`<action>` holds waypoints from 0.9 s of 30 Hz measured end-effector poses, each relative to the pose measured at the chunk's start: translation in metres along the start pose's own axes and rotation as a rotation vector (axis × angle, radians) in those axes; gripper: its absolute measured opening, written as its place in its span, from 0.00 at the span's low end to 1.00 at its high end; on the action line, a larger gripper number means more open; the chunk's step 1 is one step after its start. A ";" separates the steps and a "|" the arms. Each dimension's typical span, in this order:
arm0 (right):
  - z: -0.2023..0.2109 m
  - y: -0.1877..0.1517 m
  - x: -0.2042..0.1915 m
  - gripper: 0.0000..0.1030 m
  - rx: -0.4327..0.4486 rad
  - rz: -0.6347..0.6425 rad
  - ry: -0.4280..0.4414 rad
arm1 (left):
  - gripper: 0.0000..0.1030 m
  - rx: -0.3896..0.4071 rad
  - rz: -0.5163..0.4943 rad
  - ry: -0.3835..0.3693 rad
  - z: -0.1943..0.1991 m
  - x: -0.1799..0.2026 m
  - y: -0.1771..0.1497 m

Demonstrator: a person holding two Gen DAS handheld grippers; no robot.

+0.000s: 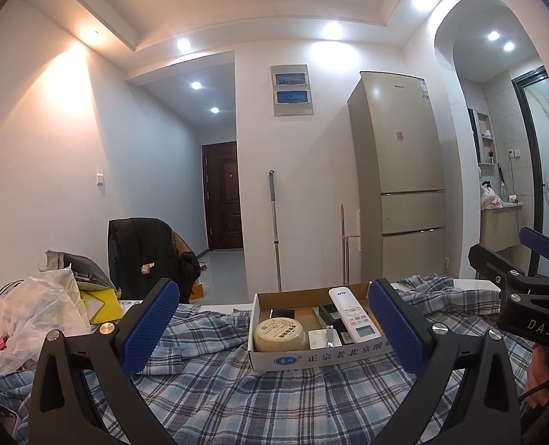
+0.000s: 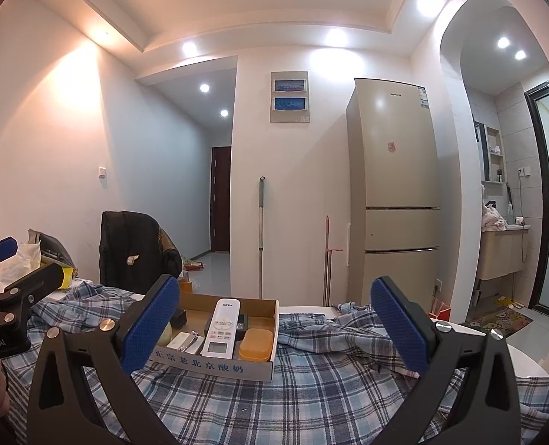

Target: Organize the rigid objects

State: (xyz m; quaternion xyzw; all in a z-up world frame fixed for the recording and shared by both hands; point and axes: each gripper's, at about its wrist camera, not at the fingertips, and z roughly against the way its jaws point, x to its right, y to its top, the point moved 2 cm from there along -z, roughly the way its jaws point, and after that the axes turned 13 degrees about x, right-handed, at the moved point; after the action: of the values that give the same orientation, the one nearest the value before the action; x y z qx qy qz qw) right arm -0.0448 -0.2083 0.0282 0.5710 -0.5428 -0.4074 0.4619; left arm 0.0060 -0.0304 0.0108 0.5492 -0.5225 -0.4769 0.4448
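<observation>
Remote in box, ahead of both spread tongs.

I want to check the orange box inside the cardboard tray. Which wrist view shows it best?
The right wrist view: the orange box sits unobstructed in the cardboard tray's near right corner, beside the white remote. In the left wrist view the gripper's finger pad hides that corner.

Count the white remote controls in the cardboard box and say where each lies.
1. The white remote lies lengthwise in the middle of the cardboard box, left of the orange case. Others may be hidden underneath.
</observation>
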 end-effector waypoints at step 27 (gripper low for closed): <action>-0.001 0.000 -0.001 1.00 -0.001 0.000 -0.003 | 1.00 0.003 -0.002 -0.006 -0.003 -0.001 0.001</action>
State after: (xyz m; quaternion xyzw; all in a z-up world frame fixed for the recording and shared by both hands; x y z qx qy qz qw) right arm -0.0442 -0.2071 0.0279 0.5702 -0.5431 -0.4086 0.4615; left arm 0.0089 -0.0294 0.0127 0.5491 -0.5240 -0.4782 0.4418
